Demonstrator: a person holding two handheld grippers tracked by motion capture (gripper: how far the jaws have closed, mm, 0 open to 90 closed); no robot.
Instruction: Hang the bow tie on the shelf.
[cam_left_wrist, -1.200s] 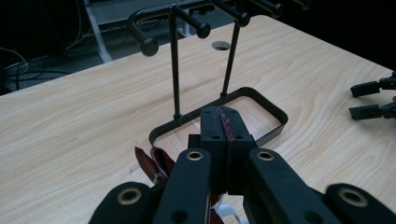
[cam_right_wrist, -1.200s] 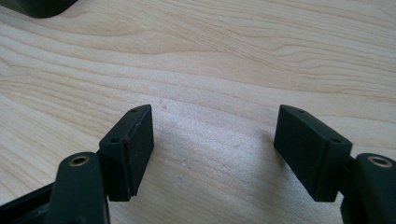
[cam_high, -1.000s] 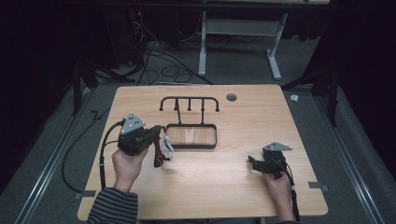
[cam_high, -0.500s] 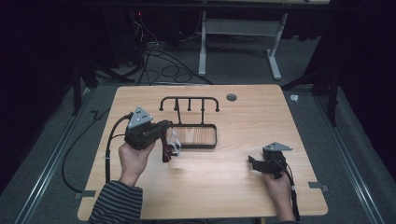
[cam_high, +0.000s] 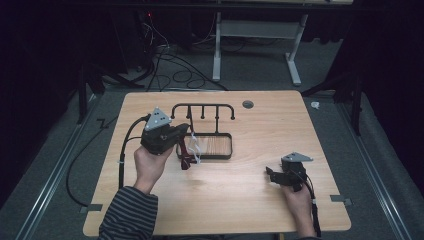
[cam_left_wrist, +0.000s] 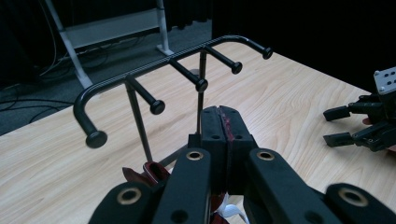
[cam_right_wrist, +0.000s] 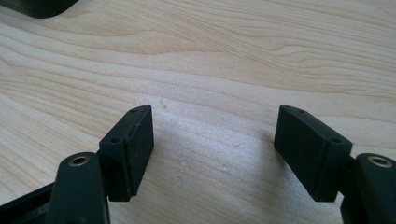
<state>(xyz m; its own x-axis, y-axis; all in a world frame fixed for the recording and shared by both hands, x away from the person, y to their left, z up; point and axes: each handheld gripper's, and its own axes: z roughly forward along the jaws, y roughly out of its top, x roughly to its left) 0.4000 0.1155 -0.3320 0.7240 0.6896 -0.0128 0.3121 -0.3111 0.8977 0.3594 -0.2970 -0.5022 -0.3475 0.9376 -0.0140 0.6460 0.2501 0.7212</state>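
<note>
A black rack (cam_high: 202, 108) with several knobbed pegs stands on a black tray with a wooden floor (cam_high: 215, 145) at the table's middle. My left gripper (cam_high: 183, 141) hangs just left of the tray, shut on a dark red item (cam_high: 185, 156) with a white loop that dangles under the jaws. In the left gripper view the jaws (cam_left_wrist: 219, 110) pinch a thin red strip (cam_left_wrist: 226, 127), and the rack's pegs (cam_left_wrist: 201, 85) stand close ahead. My right gripper (cam_high: 273, 174) rests at the front right of the table. Its jaws (cam_right_wrist: 212, 122) stand open over bare wood.
The wooden table (cam_high: 260, 200) has a round grommet hole (cam_high: 247, 104) at the back. A cable (cam_high: 125, 150) trails from the left gripper off the table's left edge. A white desk frame (cam_high: 255, 35) and floor cables lie beyond the table.
The left hand has carried the dark red item to the right and a little up, closer to the rack and tray. The right hand has stayed where it was.
</note>
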